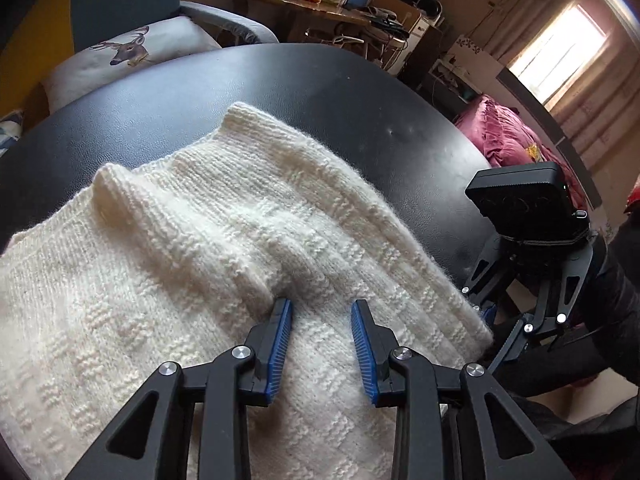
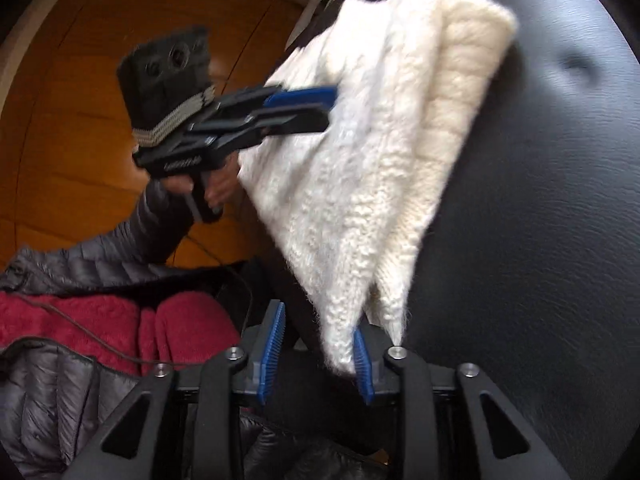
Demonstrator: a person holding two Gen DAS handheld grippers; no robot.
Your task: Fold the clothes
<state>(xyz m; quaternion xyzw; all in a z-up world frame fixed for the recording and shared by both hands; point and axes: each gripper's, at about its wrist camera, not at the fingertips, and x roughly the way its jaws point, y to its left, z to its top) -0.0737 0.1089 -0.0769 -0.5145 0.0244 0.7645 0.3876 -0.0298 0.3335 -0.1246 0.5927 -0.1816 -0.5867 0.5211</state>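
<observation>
Table [image 1: 360,92]: round, black, leather-look top with a slight sheen; carries the garment over its near half.

Sweater [image 1: 200,240]: cream, chunky hand-knit with ribbed bands, lying folded in layers on the table, one corner overhanging the near edge. Judged soft, limp and fairly light, with a fuzzy, non-slippery surface; it will sag and stretch if lifted by a single point and the stitches can snag. Best taken at two corners or along a ribbed hem, pinching all layers together so the fold stays aligned.

Left gripper [image 1: 322,344]: black frame, blue ribbed pads; jaws apart, hovering over the upper layer near its near edge, nothing between them. The right wrist view shows it from the side, nosed against the knit's edge.

Right gripper [image 2: 320,356]: same build; jaws apart at the overhanging corner, knit draped against the right-hand pad only, left pad clear, so not clamped.

Person: dark quilted sleeve [image 2: 160,216], red fleece beneath.
</observation>
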